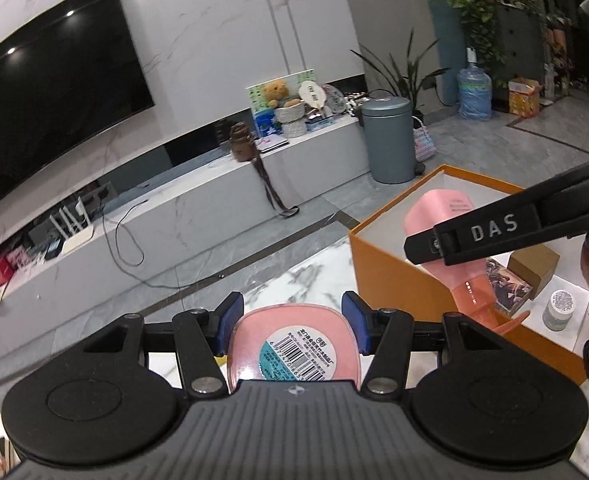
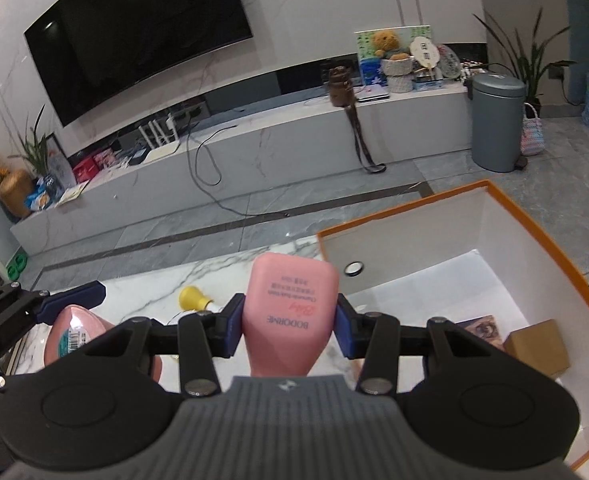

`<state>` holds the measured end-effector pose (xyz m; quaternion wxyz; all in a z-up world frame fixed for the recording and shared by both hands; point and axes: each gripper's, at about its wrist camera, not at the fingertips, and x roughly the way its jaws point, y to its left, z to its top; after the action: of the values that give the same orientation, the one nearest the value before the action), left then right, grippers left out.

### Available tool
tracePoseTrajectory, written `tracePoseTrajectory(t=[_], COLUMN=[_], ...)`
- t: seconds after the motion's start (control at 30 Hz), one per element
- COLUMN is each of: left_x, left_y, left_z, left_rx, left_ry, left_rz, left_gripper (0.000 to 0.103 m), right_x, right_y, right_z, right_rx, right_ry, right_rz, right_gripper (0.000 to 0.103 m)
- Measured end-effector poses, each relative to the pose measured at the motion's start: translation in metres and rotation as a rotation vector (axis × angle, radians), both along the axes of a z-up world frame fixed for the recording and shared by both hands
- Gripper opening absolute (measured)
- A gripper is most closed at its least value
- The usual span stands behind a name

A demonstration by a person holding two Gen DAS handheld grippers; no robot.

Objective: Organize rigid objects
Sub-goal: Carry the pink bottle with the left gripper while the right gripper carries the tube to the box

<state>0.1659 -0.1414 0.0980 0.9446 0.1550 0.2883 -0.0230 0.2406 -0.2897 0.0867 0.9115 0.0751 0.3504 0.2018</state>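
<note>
Marble worktop [image 2: 142,280] with grey veining fills the foreground of a living room. Left hand-held gripper [image 1: 292,320] has its blue pads closed on a pink container [image 1: 294,352], whose base with a round barcode sticker faces the camera, held above the worktop. Right hand-held gripper [image 2: 290,324] is clamped on a pink lotion bottle [image 2: 290,312], held upside down so its printed label reads inverted, above the near left edge of an orange box [image 2: 554,248]. That box stands open on the worktop, white inside, holding a brown cardboard carton [image 2: 538,346], a printed card [image 2: 482,326] and, seen from the left wrist, a small white jar [image 1: 558,310]. A yellow cap [image 2: 192,298] lies on the worktop between the two grippers. Behind, a wall-mounted television [image 2: 134,32] and a grey pedal bin [image 2: 496,120].
</note>
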Motion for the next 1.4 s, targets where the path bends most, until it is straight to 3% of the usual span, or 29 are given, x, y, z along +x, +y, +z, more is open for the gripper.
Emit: tracePoseTrajectory(t=[0.17,0.57,0.93,1.4], left_x=[0.010,0.039,0.082,0.138], left_y=[-0.019,-0.079,-0.101,-0.103], left_z=[0.001,0.008,0.022,-0.040], left_rx=[0.036,0.023,-0.176,-0.199], left_ry=[-0.008,-0.036,-0.015,0.243], left_rz=[-0.030,-0.139,-0.157,-0.026], left_gripper=[0.062,0.062,0.062,0.062], right_x=[0.004,0.019,0.036,0.059], right_y=[-0.022,-0.079,-0.119,-0.114], right_z=[0.002,-0.001,-0.017,-0.052], right_rx=[0.017,0.044,0.023,-0.110], right_ry=[-0.005,0.006,0.046,0.143], right_rz=[-0.039,-0.164,-0.269,-0.266], right_gripper=[0.046,0.046,0.046,0.045])
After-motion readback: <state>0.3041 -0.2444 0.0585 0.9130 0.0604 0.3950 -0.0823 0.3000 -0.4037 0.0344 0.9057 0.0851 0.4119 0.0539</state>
